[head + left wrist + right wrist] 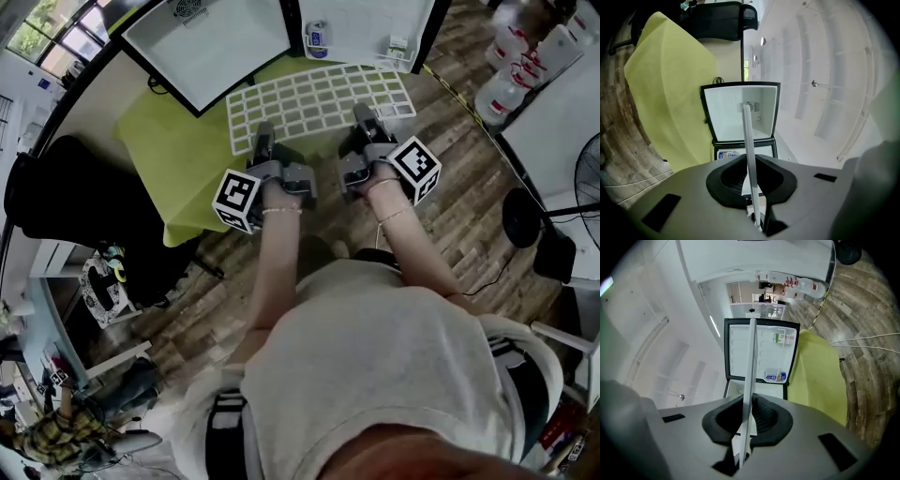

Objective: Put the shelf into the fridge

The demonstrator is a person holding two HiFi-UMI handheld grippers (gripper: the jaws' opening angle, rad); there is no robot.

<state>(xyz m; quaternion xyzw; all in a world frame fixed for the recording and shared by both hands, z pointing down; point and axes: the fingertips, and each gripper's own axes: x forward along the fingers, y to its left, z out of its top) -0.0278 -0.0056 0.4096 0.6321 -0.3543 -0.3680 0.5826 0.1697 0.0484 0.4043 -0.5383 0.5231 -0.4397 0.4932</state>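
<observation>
The shelf (pixel 319 98) is a white wire grid, held level over a lime-green mat (pixel 178 150), just in front of the open fridge (pixel 216 37). My left gripper (pixel 265 141) is shut on its near edge at the left, and my right gripper (pixel 364 120) is shut on the near edge at the right. In the left gripper view the shelf (pixel 749 140) shows edge-on as a thin white bar clamped in the left gripper (pixel 750 176), pointing at the fridge's white cavity (pixel 740 112). The right gripper (pixel 747 420) pinches the same shelf (pixel 751 362) before the fridge door (pixel 761 352).
A black office chair (pixel 66 202) stands at the left of the mat. Several large water bottles (pixel 511 66) crowd the upper right, with a fan (pixel 586 169) and its black base (pixel 520 217) at the right. The fridge door shelf (pixel 361 33) holds small items. Wood floor lies all around.
</observation>
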